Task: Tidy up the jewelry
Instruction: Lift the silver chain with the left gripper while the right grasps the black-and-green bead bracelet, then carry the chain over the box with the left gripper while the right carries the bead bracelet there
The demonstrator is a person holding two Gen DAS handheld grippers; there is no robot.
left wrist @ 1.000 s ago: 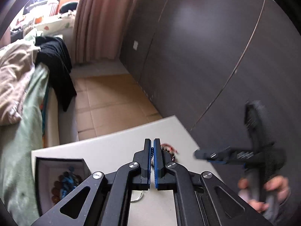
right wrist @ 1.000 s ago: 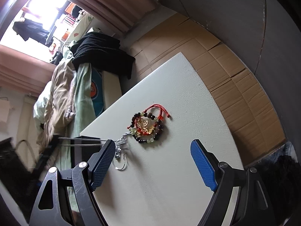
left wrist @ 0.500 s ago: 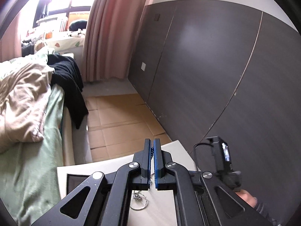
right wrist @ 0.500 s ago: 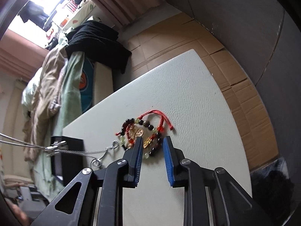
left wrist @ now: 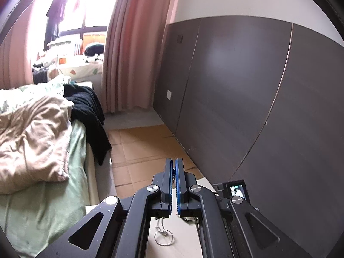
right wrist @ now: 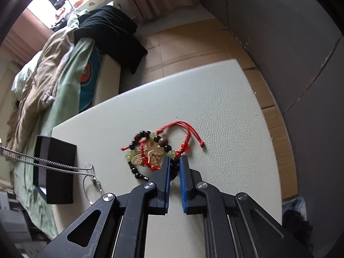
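The right hand-held gripper, jaws just closing, pinches a beaded bracelet on the table; the left hand-held gripper, clamped tight, holds a silver chain.

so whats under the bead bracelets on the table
Under the bead bracelets lies the bare white table. Gold charms and red cord are tangled among them; the right tongs cover the near beads.

Red-corded beaded bracelets heaped on table; silver chain stretched taut
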